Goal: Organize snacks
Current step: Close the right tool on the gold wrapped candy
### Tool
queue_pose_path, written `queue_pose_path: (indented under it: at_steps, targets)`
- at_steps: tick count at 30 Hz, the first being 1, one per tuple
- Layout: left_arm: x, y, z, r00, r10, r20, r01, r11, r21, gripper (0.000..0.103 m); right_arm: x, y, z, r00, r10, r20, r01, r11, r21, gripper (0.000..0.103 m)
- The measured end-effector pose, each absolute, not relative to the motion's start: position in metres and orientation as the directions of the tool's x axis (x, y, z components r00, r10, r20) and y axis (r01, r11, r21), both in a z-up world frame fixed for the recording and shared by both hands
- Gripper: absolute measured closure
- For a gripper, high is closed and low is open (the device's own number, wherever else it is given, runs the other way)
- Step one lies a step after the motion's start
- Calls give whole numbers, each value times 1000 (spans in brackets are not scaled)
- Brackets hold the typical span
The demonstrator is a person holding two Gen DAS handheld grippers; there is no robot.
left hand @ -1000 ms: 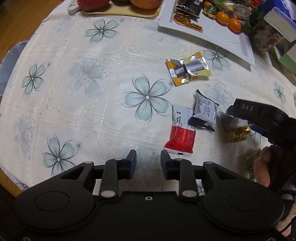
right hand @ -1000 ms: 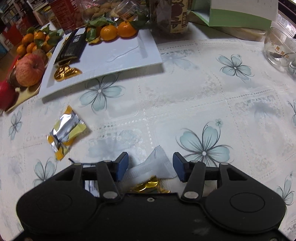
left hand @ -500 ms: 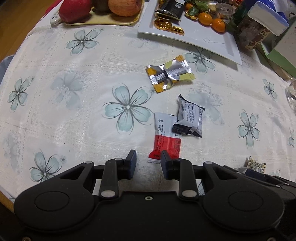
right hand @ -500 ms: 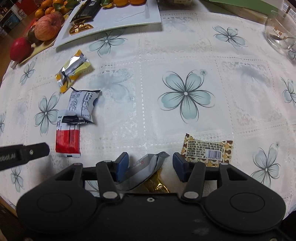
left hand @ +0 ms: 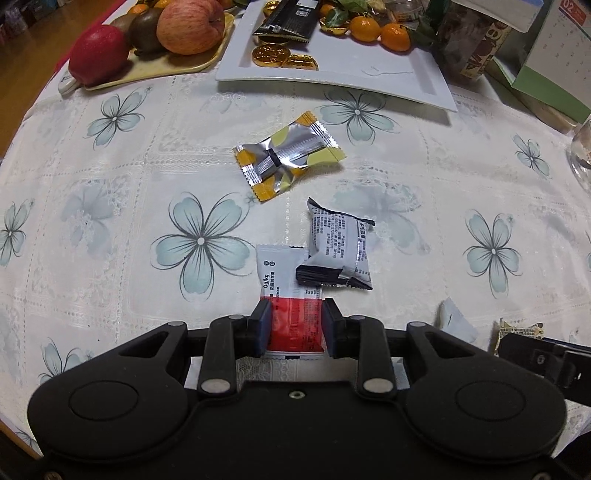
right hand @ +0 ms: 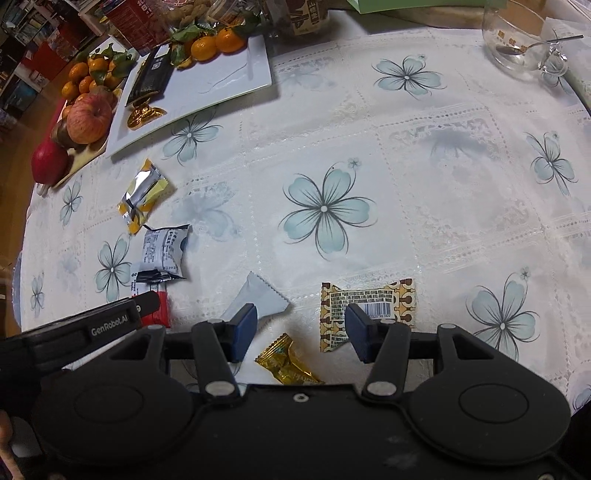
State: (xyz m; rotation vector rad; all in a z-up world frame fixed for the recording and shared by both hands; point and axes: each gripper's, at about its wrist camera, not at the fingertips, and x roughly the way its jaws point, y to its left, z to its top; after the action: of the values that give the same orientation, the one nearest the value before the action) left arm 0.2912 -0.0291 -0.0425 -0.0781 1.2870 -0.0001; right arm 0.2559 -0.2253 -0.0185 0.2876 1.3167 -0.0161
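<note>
- The left gripper [left hand: 295, 325] points down at the table. Its two fingers sit on each side of the red and white snack pack [left hand: 291, 295]. The gap is narrow, but I cannot tell if the fingers squeeze the pack.
- The gray and black snack pack [left hand: 338, 251] lies across the top corner of the red and white one.
- The right gripper [right hand: 301, 332] also points down. Its fingers are wide apart and hold nothing.
- Below it, the gold candy [right hand: 286, 363] lies on the tablecloth [right hand: 424, 236], between a white wrapper [right hand: 258, 299] and a brown snack pack [right hand: 369, 306].
- The yellow and silver snack [left hand: 290, 155] lies alone nearer the plate.
- The white plate [left hand: 369, 79] holds gold coins [left hand: 284, 59], a black bar [left hand: 291, 18] and small oranges [left hand: 380, 31].
- The yellow tray [left hand: 166, 68] holds apples [left hand: 190, 26].
</note>
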Motion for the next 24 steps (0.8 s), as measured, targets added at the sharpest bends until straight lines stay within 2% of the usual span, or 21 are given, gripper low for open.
queue_pose_path:
  at_steps: [8, 18, 24]
  targets:
    - [293, -37, -43, 294, -8, -956, -40, 999, -20, 61, 246, -225, -25, 230, 133, -964, 129, 978, 166, 47]
    - [299, -15, -48, 252, -42, -967, -153, 985, -82, 61, 233, -199, -44, 166, 156, -974, 10, 987, 159, 47]
    - [298, -24, -48, 264, -41, -964, -130, 989, -77, 60, 234, -192, -53, 157, 136, -978, -16, 991, 135, 47]
